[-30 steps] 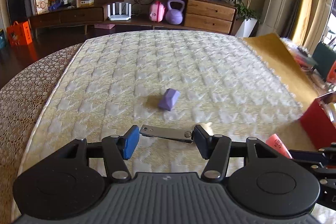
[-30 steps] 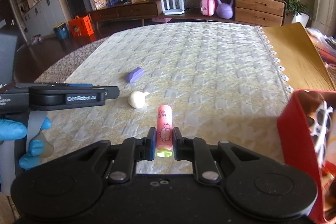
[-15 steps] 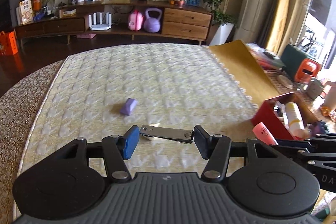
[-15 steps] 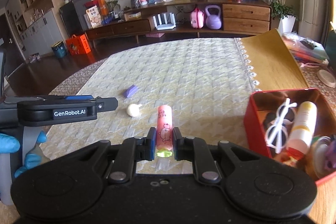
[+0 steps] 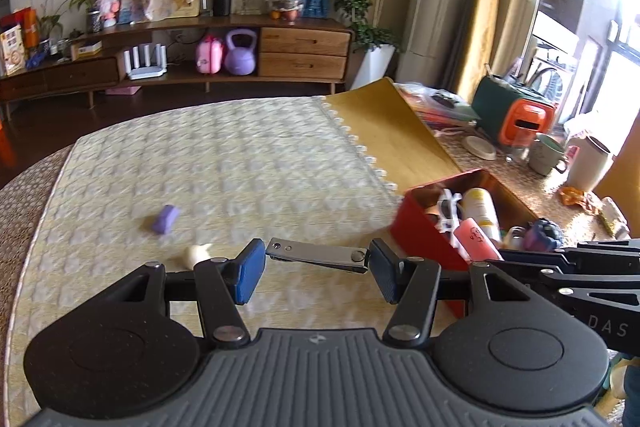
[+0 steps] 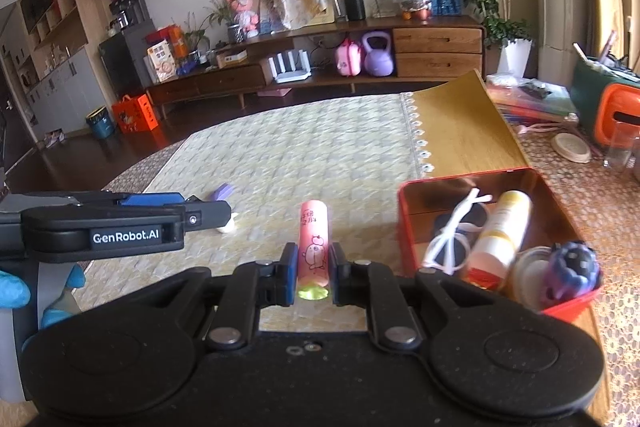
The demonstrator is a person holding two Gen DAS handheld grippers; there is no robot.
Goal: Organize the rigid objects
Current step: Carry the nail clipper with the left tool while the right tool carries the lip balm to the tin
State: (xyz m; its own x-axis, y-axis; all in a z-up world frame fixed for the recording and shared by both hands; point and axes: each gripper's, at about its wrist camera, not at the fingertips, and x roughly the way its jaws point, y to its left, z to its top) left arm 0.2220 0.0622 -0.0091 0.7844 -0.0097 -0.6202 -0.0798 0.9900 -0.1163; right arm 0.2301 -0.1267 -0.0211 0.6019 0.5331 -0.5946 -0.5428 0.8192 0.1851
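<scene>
both hands are carrying things toward the red box (image 6: 404,227), which sits at the right side of the worktop (image 5: 248,163). the box already has a white tube (image 6: 502,231), white glasses (image 6: 452,235) and a blue toy (image 6: 572,267) inside.

the left tongs (image 5: 316,269) are clamped on a flat metal nail clipper (image 5: 316,254), held by its two ends, so it lies across like a little bridge. the right tongs (image 6: 313,273) are squeezed tight on a pink tube (image 6: 314,239) that points straight ahead, away from the camera.

to do this step well, i think each hand should go all the way over the open top of the box before it lets go. the box is quite full, so aim for a free spot near the left wall. go low, then let go gently, so nothing bounces out. the two tongs are close side by side, so one should go first.

both tongs tip down a bit toward the worktop, with the left one just left of the right one. a blue glove (image 6: 14,291) shows on the left hand.

a purple block (image 5: 165,219) and a small white thing (image 5: 199,253) lie on the worktop, not yet in the box.
</scene>
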